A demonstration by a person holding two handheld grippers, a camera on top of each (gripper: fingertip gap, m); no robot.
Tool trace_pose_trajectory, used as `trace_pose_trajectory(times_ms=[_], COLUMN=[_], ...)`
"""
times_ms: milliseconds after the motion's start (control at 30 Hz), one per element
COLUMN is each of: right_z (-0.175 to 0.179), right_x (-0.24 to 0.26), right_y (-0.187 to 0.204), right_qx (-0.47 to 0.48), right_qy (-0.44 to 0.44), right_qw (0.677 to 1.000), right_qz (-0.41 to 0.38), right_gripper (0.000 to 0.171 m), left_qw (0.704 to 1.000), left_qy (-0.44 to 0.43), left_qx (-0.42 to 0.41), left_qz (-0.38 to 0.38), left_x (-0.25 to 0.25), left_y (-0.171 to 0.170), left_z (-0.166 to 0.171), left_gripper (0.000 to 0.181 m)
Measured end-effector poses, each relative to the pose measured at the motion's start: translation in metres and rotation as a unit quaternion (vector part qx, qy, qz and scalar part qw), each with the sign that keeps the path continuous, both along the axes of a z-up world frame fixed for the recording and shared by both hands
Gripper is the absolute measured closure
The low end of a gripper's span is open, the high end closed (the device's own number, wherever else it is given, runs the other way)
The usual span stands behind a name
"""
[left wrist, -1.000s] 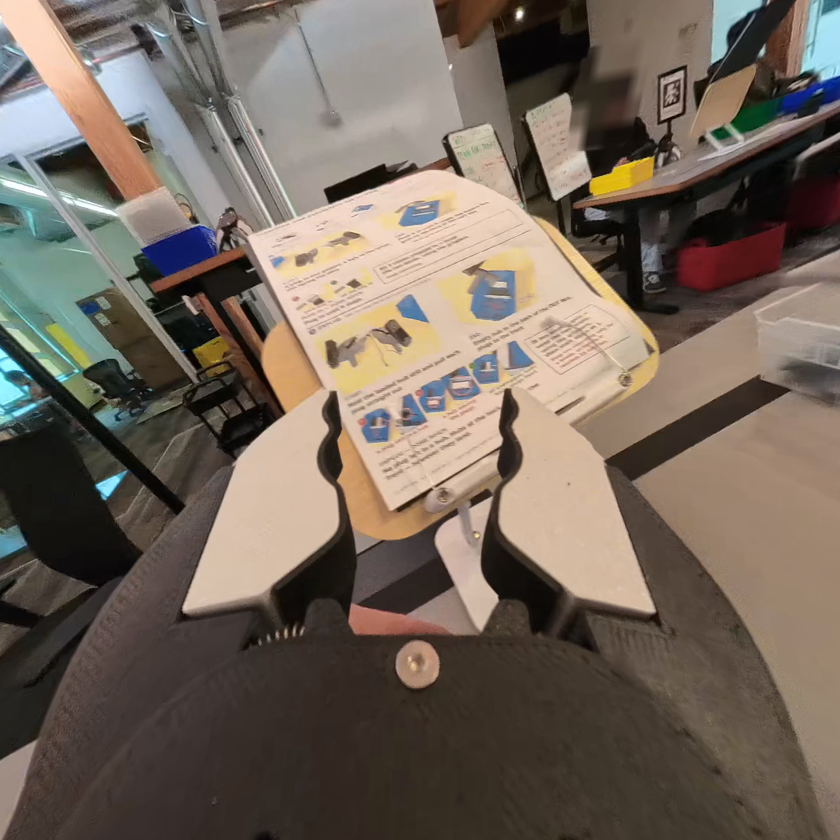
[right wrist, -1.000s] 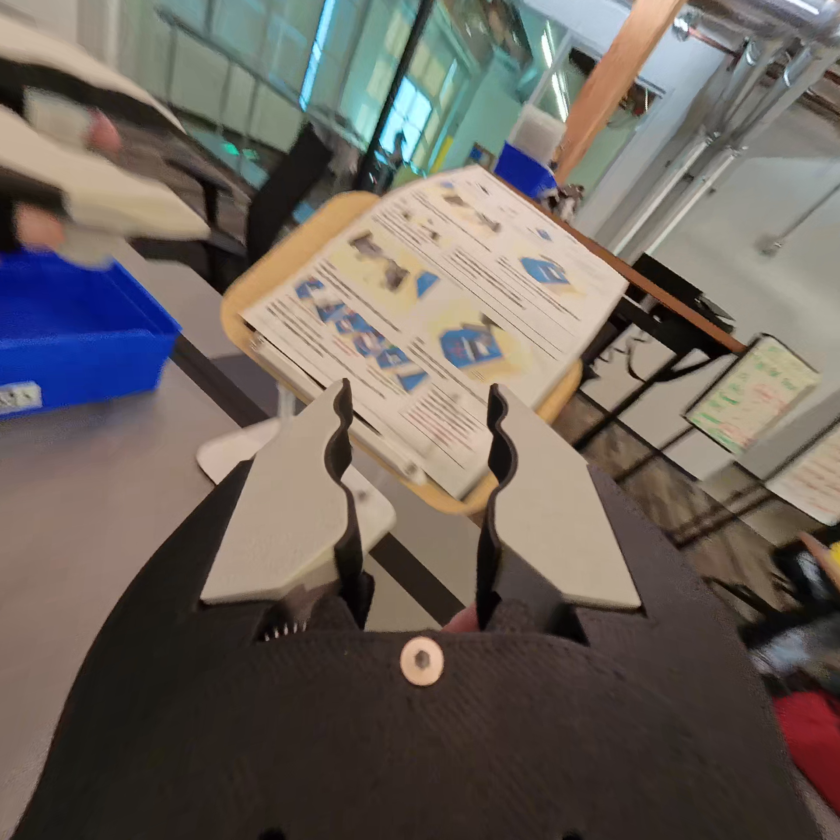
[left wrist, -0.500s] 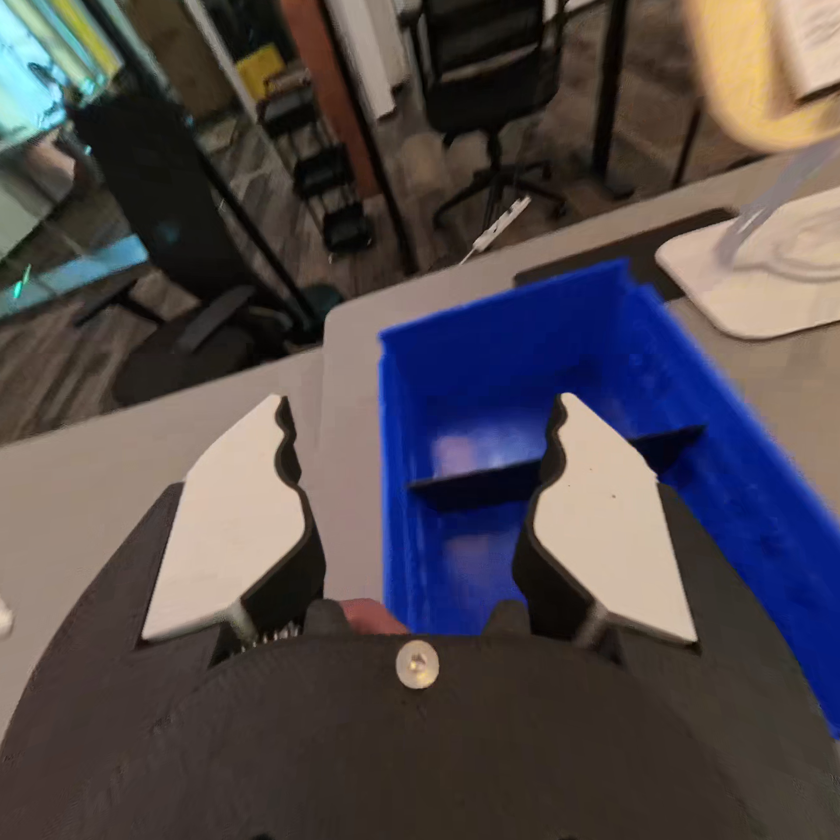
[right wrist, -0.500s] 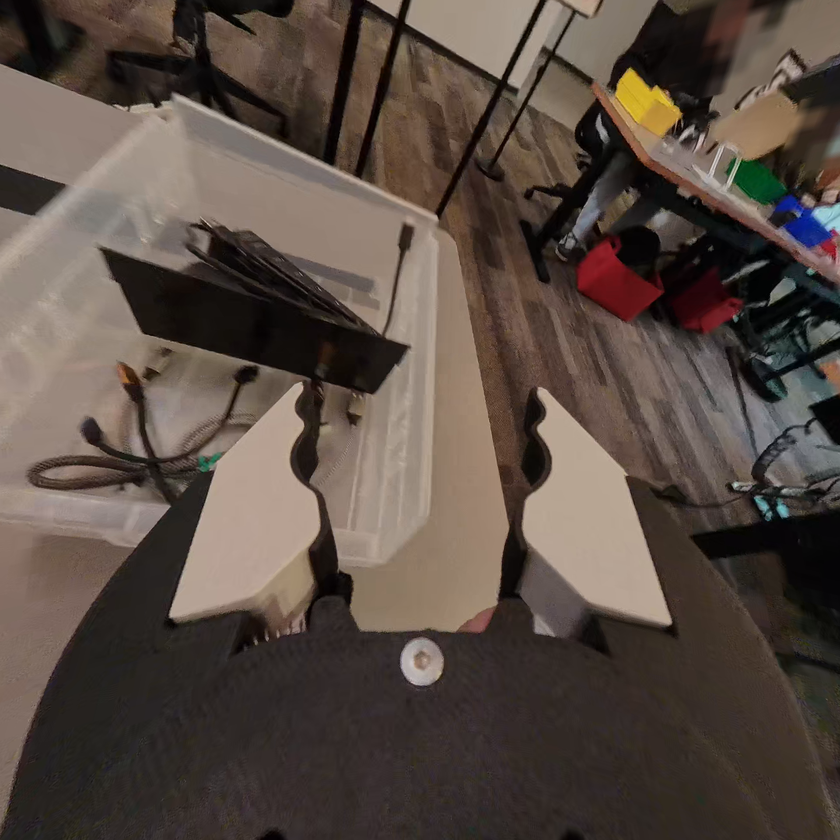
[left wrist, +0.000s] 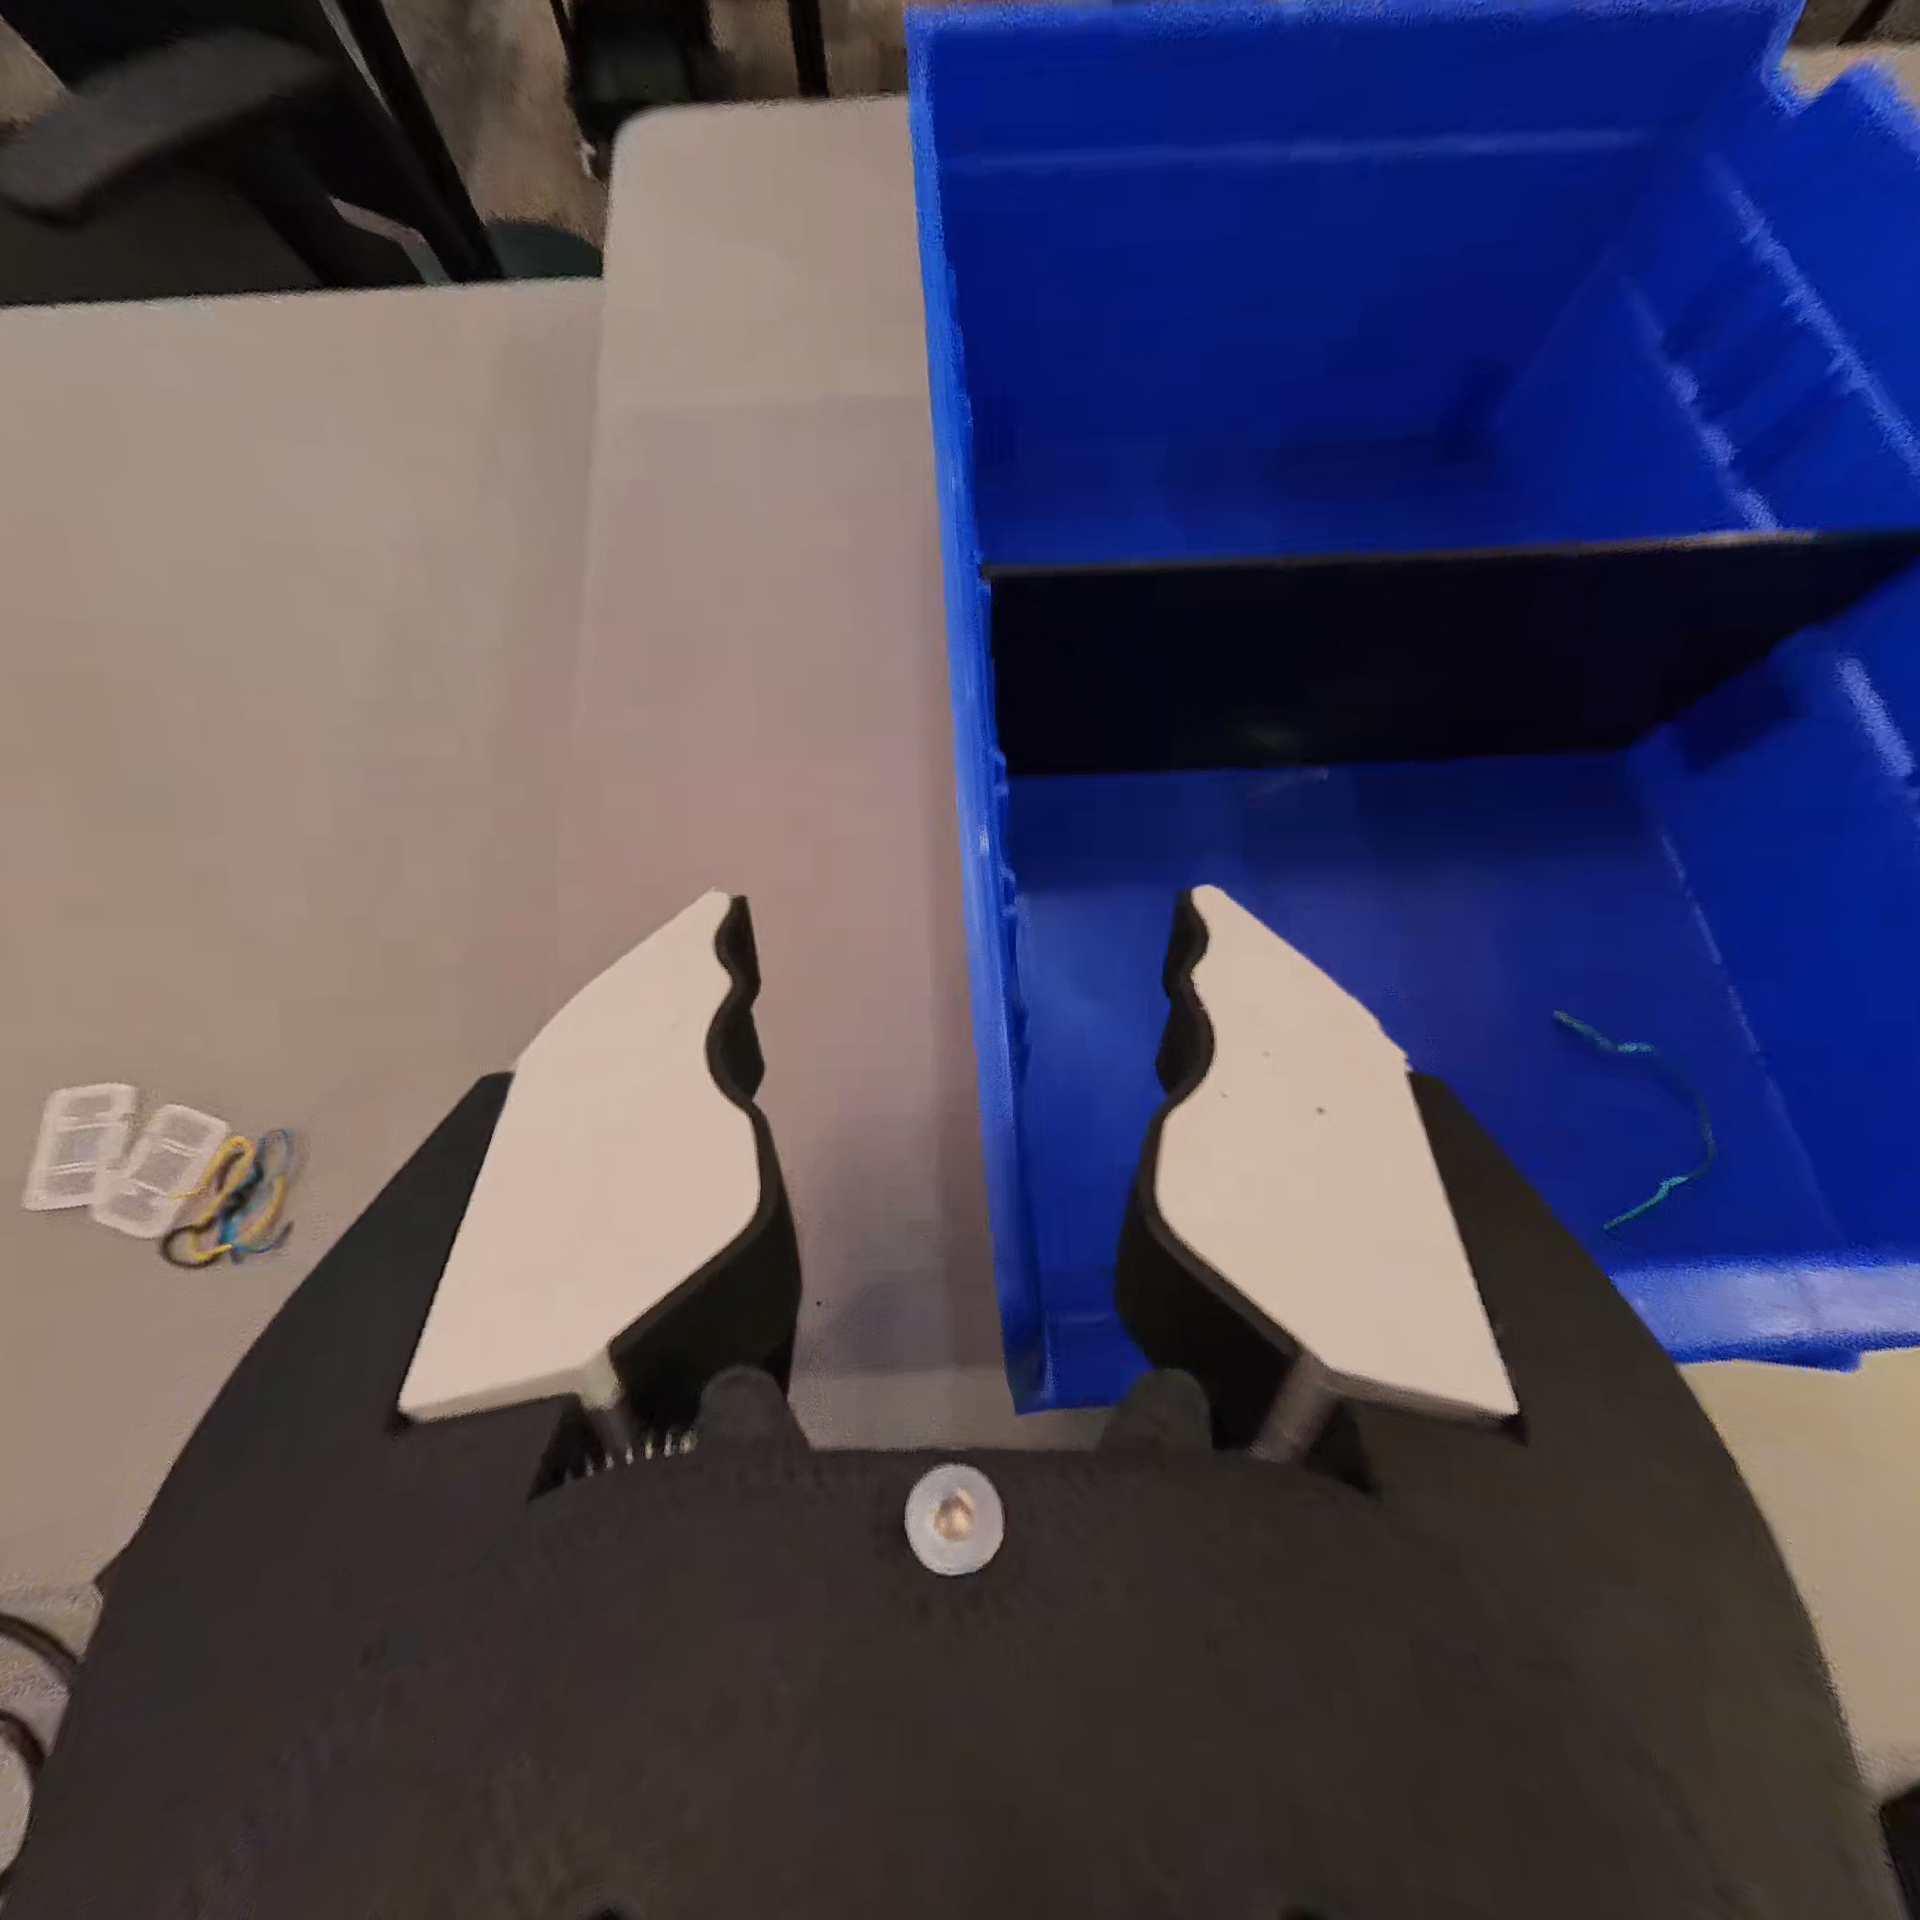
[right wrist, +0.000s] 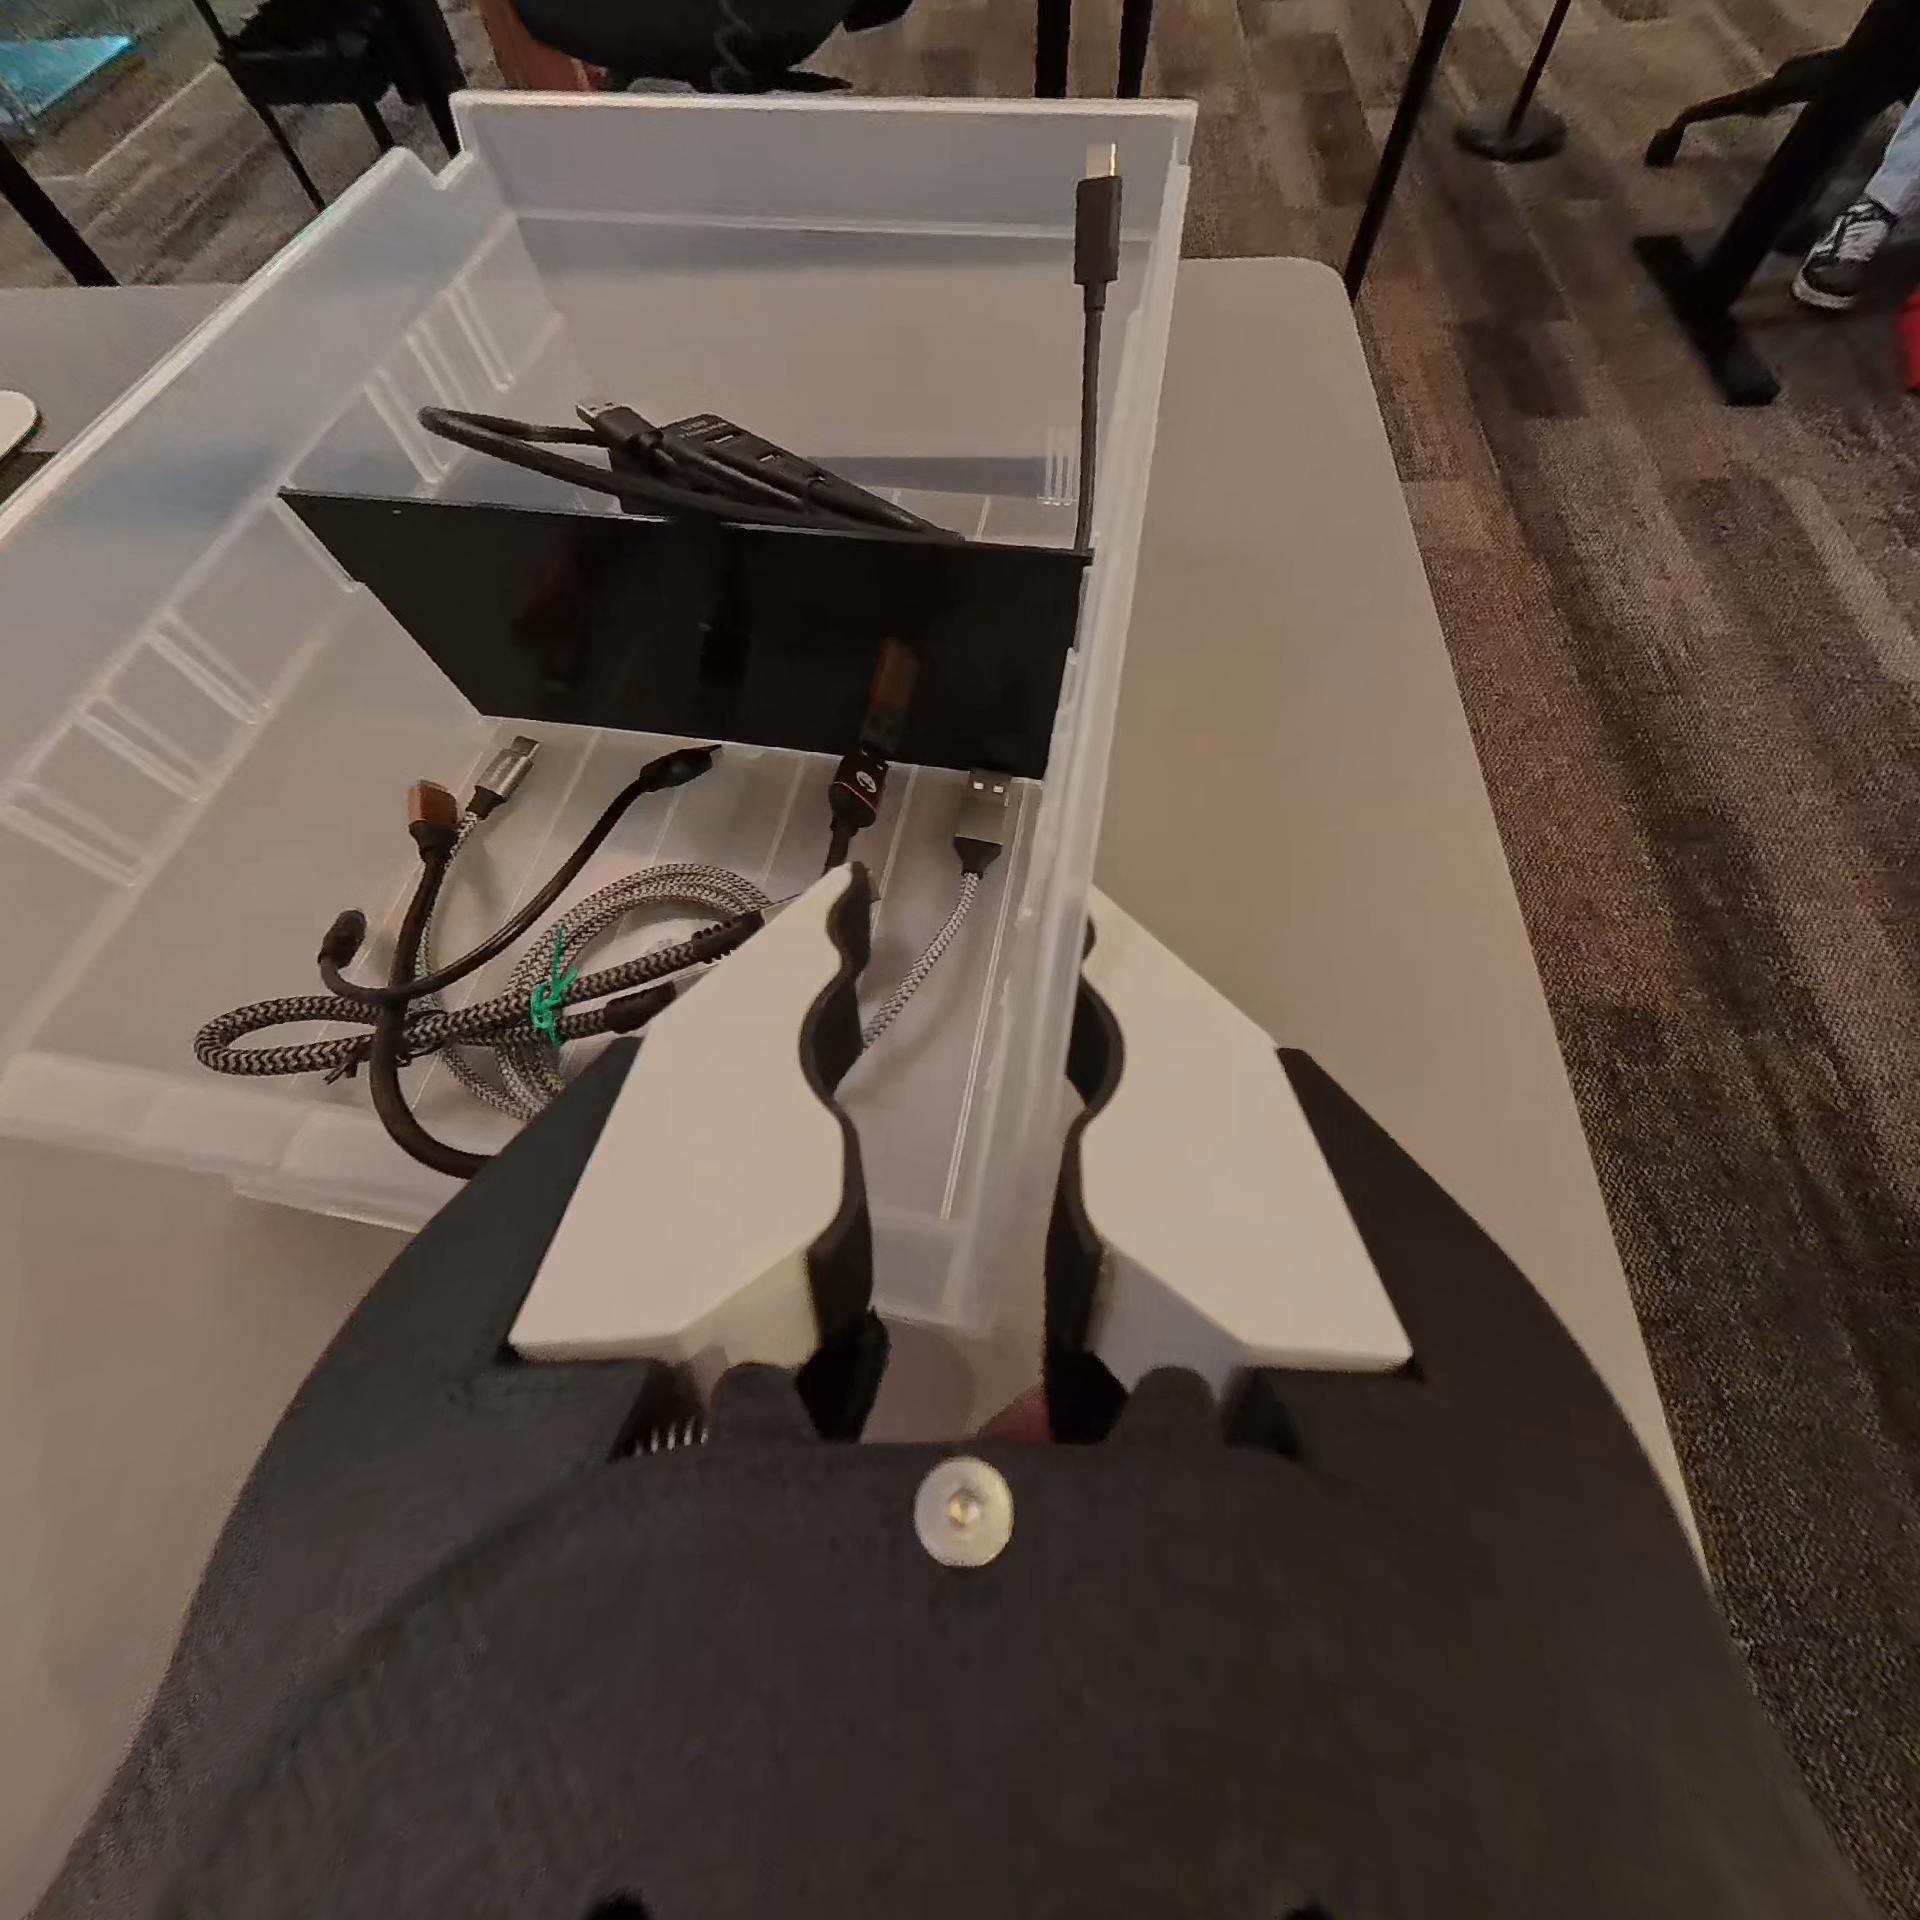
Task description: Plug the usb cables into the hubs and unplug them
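Note:
In the right wrist view a clear plastic bin (right wrist: 260,436) holds several braided USB cables (right wrist: 499,997) in its near half. Black USB hubs (right wrist: 727,457) lie behind a black divider (right wrist: 727,623). One black cable (right wrist: 1093,260) stands against the bin's right wall. My right gripper (right wrist: 968,899) is astride that right wall, jaws narrow but apart, holding nothing. In the left wrist view a blue bin (left wrist: 1351,312) with a black divider (left wrist: 1403,665) holds only a green twist tie (left wrist: 1662,1122). My left gripper (left wrist: 966,899) is open astride the blue bin's left wall.
Coloured rubber bands (left wrist: 229,1195) and small clear packets (left wrist: 104,1143) lie on the grey table (left wrist: 416,623) left of the left gripper. The table's right edge (right wrist: 1455,831) runs close beside the clear bin, with carpet beyond. Chair and table legs stand behind. About 95 centimeters separates my left fingertips from my right.
Both grippers swung down from the instruction sheet to the bins. The left came low over the blue bin's left wall. The right came over the clear bin's right wall and its jaws narrowed.

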State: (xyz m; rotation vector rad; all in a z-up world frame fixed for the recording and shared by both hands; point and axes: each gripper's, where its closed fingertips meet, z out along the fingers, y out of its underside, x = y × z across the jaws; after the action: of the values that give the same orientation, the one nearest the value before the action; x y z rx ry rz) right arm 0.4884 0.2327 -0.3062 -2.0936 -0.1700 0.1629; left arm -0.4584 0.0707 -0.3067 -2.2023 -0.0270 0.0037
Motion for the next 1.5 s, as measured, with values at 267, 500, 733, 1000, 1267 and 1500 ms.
trace_pose_trajectory(times_ms=[267,500,733,1000,1267,1500], right_z=[0.0,0.0,0.001,0.0,0.001,-0.001], right_x=[0.003,-0.029,-0.087,-0.163,-0.224,-0.286], right_y=[-0.006,-0.035,-0.073,-0.117,-0.146,-0.162], right_qx=[-0.015,-0.011,-0.016,-0.019,-0.03,-0.043], right_qy=[-0.046,-0.044,-0.048,-0.043,-0.047,-0.053], right_qw=[0.999,0.998,0.999,0.998,0.995,0.989], right_qz=[-0.023,-0.041,-0.021,0.038,0.088,0.134], right_gripper=[0.167,0.167,0.167,0.167,0.166,0.159], left_qw=[1.0,0.998,0.994,0.989,0.975,0.964], left_qy=[-0.006,-0.04,-0.047,-0.053,-0.098,-0.135], left_qx=[0.018,0.047,0.097,0.134,0.193,0.221], left_qz=[-0.016,-0.008,0.007,0.029,0.052,0.062], left_x=[0.007,0.003,-0.01,-0.015,-0.007,-0.002], left_y=[0.011,0.007,-0.011,-0.043,-0.057,-0.081], left_z=[-0.01,-0.002,0.016,0.027,0.052,0.063], left_gripper=[0.176,0.176,0.175,0.175,0.175,0.175])
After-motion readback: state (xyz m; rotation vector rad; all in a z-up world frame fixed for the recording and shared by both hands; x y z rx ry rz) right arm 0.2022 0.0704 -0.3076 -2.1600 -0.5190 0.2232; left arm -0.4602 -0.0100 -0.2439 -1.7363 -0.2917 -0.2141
